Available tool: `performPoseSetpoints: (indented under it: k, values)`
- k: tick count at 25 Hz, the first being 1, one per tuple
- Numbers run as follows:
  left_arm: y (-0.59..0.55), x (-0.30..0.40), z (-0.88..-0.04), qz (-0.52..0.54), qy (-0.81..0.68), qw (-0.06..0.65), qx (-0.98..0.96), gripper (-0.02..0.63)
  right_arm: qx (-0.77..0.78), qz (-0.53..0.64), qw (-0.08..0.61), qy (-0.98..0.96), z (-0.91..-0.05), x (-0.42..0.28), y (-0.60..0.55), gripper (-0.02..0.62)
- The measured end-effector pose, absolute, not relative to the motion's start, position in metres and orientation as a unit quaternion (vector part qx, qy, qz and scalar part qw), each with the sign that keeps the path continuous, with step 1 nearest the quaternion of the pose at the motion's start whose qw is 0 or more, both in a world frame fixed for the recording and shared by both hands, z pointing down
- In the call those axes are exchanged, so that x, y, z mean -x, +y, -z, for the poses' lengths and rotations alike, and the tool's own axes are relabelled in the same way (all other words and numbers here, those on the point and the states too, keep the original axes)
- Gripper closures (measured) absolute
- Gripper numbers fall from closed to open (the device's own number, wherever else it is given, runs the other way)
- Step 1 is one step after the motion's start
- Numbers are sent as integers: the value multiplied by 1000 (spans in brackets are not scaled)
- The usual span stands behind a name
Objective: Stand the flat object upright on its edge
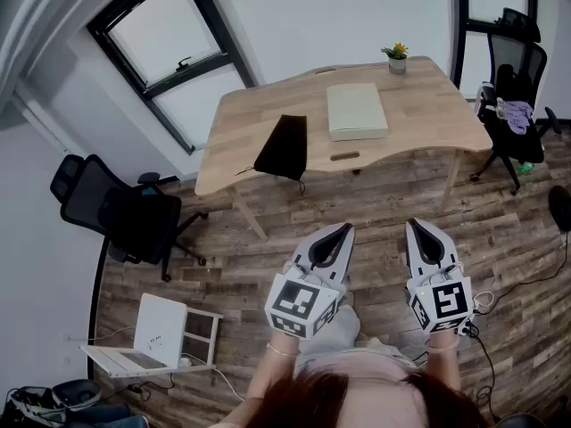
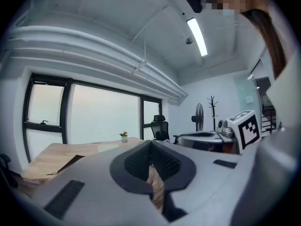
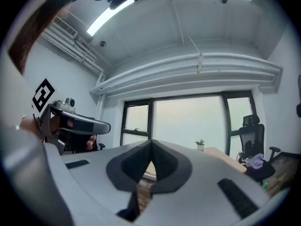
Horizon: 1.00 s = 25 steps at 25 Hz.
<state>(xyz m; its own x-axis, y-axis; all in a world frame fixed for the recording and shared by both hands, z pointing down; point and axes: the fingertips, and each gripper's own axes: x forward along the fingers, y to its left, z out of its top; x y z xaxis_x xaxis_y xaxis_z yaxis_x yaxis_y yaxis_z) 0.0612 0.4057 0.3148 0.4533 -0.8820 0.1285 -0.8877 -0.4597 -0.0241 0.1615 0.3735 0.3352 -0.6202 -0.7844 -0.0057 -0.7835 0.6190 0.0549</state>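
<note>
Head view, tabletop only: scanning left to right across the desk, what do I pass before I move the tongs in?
black pouch → pale flat object → small potted plant

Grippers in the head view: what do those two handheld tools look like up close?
The left gripper and right gripper are light grey, tapering shells with dark ribbed pads inside. Each carries a cube with black-and-white square markers. A thin bracelet circles the left wrist.
</note>
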Motion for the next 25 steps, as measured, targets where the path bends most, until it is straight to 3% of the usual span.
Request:
performPoseSetpoints:
  k: [25]
  values:
    - [280, -4, -329, -66, -502, 50, -861, 597, -470, 35, 28, -882, -342, -113, 260, 595]
